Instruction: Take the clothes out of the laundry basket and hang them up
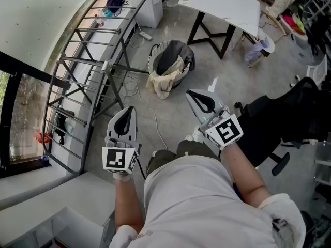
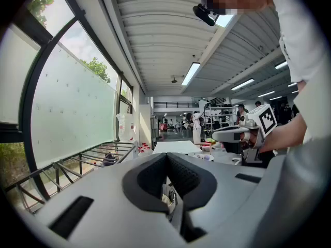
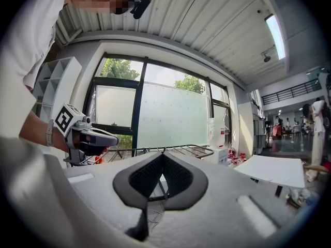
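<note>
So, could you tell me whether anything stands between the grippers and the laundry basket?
Nothing visible does: only bare floor and a thin white cable lie between the left gripper, the right gripper and the laundry basket.

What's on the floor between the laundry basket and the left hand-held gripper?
In the head view, only a thin white cable snakes across the floor between the laundry basket and the left hand-held gripper; nothing else lies there.

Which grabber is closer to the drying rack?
Left. The left gripper sits right beside the rack; the right gripper is further off, past the left one.
</note>
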A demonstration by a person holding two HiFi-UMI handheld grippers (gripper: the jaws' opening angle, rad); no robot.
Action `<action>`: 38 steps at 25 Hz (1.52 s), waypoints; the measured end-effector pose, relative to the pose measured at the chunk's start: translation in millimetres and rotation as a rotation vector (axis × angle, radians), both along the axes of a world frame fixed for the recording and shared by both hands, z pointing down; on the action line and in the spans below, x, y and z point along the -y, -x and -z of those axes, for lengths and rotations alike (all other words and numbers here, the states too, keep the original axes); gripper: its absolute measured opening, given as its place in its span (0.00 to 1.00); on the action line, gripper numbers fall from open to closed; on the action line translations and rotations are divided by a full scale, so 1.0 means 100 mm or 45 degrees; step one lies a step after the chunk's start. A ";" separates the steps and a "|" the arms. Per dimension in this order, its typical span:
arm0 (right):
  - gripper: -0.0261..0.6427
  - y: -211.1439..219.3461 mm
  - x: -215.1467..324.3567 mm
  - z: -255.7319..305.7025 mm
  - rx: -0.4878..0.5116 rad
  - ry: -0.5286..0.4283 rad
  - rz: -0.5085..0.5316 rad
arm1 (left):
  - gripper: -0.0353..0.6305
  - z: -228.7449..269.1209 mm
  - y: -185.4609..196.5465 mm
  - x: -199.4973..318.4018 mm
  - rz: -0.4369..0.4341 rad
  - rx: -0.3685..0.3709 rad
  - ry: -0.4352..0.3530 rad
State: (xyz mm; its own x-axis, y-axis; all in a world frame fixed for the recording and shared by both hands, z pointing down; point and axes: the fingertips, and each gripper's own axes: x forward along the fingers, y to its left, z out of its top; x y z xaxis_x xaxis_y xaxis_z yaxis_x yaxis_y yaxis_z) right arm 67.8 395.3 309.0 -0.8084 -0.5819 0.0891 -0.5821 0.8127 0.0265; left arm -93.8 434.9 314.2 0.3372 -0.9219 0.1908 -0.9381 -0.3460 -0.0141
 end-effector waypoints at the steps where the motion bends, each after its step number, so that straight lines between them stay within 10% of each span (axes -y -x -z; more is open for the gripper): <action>1: 0.05 -0.06 0.06 -0.01 -0.001 0.000 0.001 | 0.05 0.00 -0.07 0.07 -0.001 0.000 0.004; 19: 0.05 -0.98 1.02 -0.56 0.025 0.185 -0.003 | 0.05 -0.55 -0.50 1.00 0.062 -0.013 0.138; 38: 0.08 0.42 3.13 -1.10 -0.341 0.331 0.108 | 0.05 -1.36 0.64 2.70 0.034 -0.167 0.370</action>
